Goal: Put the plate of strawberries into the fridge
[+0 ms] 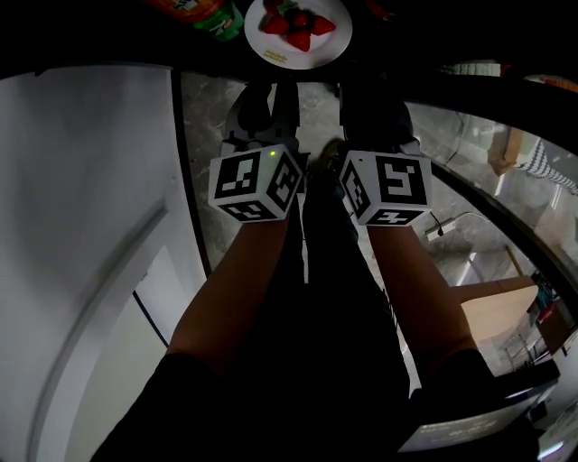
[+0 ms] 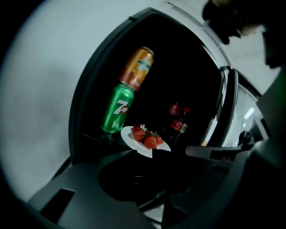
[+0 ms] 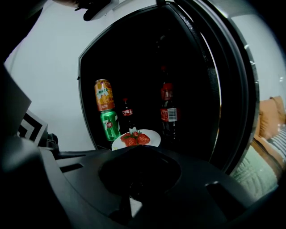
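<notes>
The white plate (image 1: 298, 32) with several red strawberries (image 1: 298, 25) sits on a shelf inside the dark fridge (image 3: 79, 89), next to a green can (image 3: 110, 125). Both grippers point at it from a short way back and neither touches it. In the left gripper view the plate (image 2: 145, 141) lies just beyond my left gripper (image 2: 152, 157), whose jaws look closed into one dark mass. My right gripper (image 3: 136, 151) also looks shut, with the plate (image 3: 136, 139) just past its tip. The head view shows the left gripper (image 1: 260, 108) and the right gripper (image 1: 366, 104) side by side below the plate.
An orange can (image 2: 136, 67) stands on the green can (image 2: 117, 109). Cola bottles (image 3: 168, 112) stand behind and right of the plate. The white fridge door (image 1: 81, 226) is at my left, marble floor (image 1: 217, 117) below, and a black door frame (image 3: 232, 89) at the right.
</notes>
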A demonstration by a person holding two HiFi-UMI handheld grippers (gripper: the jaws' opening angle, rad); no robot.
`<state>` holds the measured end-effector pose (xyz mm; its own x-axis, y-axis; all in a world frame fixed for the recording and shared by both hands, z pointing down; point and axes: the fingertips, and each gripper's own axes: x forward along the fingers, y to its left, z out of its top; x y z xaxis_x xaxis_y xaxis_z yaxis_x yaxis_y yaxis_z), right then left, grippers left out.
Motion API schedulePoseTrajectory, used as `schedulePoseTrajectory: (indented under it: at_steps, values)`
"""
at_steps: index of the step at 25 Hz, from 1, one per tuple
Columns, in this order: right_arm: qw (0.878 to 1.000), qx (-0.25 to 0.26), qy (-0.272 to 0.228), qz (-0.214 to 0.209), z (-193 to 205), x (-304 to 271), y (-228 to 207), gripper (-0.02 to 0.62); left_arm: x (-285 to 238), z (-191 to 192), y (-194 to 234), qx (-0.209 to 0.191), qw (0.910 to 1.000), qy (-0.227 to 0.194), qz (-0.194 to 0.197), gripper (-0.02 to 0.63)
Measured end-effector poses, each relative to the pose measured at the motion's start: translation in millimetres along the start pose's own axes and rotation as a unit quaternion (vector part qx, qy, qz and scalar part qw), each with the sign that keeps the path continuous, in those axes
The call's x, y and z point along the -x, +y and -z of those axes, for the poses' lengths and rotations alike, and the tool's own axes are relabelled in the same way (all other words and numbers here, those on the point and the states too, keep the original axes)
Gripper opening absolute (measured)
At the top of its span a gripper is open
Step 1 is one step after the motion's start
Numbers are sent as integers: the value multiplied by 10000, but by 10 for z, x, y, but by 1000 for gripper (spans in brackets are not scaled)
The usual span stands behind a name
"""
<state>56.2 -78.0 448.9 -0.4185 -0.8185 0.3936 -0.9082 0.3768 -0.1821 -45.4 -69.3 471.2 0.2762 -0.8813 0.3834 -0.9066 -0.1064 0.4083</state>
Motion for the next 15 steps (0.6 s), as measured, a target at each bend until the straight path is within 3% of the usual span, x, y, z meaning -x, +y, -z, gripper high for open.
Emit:
schedulePoseTrajectory:
  at_steps: [2, 4, 15]
  values:
    - [10000, -19, 6, 4, 11, 0, -13, 6, -11, 14, -74, -772, 9969, 50, -150, 95]
    - [10000, -27, 24, 14, 28, 9, -29, 6, -29, 83, -127, -1106, 9934, 156, -251, 95]
    - [9999, -96, 47, 56, 74, 40, -145, 6, -188, 233, -294, -1339, 9900, 361, -266, 95]
